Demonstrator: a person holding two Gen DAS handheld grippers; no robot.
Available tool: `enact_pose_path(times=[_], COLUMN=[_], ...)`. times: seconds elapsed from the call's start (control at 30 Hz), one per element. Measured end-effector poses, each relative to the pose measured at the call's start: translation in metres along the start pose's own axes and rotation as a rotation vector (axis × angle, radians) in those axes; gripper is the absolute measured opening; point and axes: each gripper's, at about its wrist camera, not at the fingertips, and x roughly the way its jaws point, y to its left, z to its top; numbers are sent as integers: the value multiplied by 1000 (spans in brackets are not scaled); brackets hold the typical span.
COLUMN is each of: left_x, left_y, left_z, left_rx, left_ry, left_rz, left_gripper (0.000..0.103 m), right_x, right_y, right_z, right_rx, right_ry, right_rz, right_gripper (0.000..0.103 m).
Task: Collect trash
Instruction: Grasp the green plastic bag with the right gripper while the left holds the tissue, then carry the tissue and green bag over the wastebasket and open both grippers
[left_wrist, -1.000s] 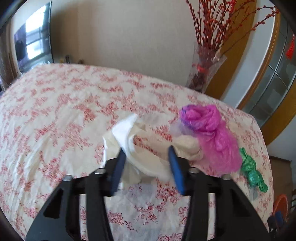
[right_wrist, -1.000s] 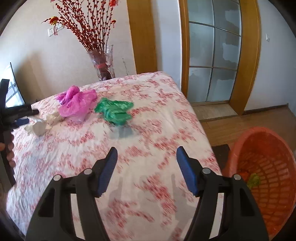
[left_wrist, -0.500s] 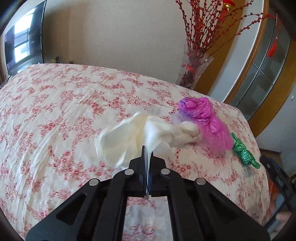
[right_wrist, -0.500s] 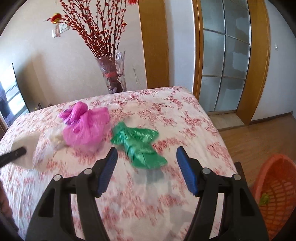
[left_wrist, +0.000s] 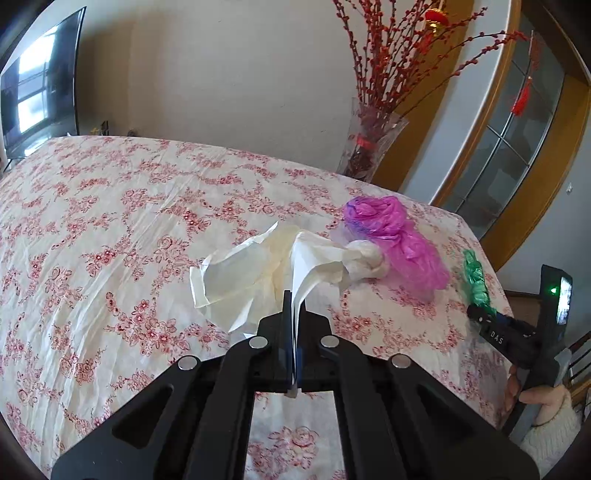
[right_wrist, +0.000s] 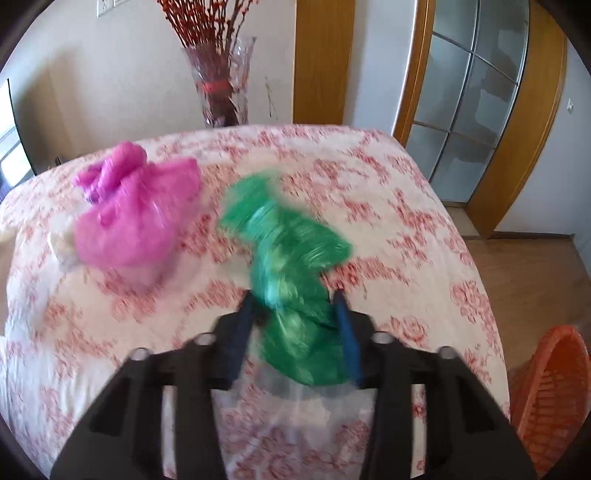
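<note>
My left gripper (left_wrist: 293, 325) is shut on a crumpled white tissue (left_wrist: 251, 273) and holds it just above the floral tablecloth (left_wrist: 110, 229). A pink plastic bag (left_wrist: 399, 243) and a small white wad (left_wrist: 365, 258) lie behind it. A green plastic bag (right_wrist: 291, 273) lies between the open blue fingers of my right gripper (right_wrist: 295, 317), whose jaws stand on either side of it with a gap. The pink bag (right_wrist: 133, 206) is to its left. The right wrist view is blurred. The green bag (left_wrist: 474, 277) and right gripper body also show at the right of the left wrist view.
A glass vase of red branches (left_wrist: 369, 144) stands at the table's far edge. An orange plastic basket (right_wrist: 546, 398) sits on the wooden floor off the table's right side. A TV (left_wrist: 37, 92) is at the far left. A glass door (right_wrist: 472, 110) is behind.
My left gripper closed on the tissue and lifted it slightly. My right gripper moved forward over the table to the green bag, which now lies between its narrowed fingers.
</note>
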Motion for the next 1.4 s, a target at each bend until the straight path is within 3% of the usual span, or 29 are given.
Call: enact_pose_path(times=[0.33,0.6,1.1,1.4], left_x=[-17,-29,-24,-20], left_y=[-41,-93,-207,-277], left_z=[-9,-22,-63,-90], left_rx=[50,106,239,311], left_ry=[-8,0,78,136], left_rz=[-70,-170,-363,-474], left_gripper=[0,0,0,0], right_x=[-43,-97,-168,-191], right_y=[-31,-63,-149,-201], right_z=[-27,-50,-99,-128], right_rx=[56,110,247,337], right_ry=[-40,-117,-204,-243], right_rz=[47,80,44,-38], right_gripper=[25,25,25,25])
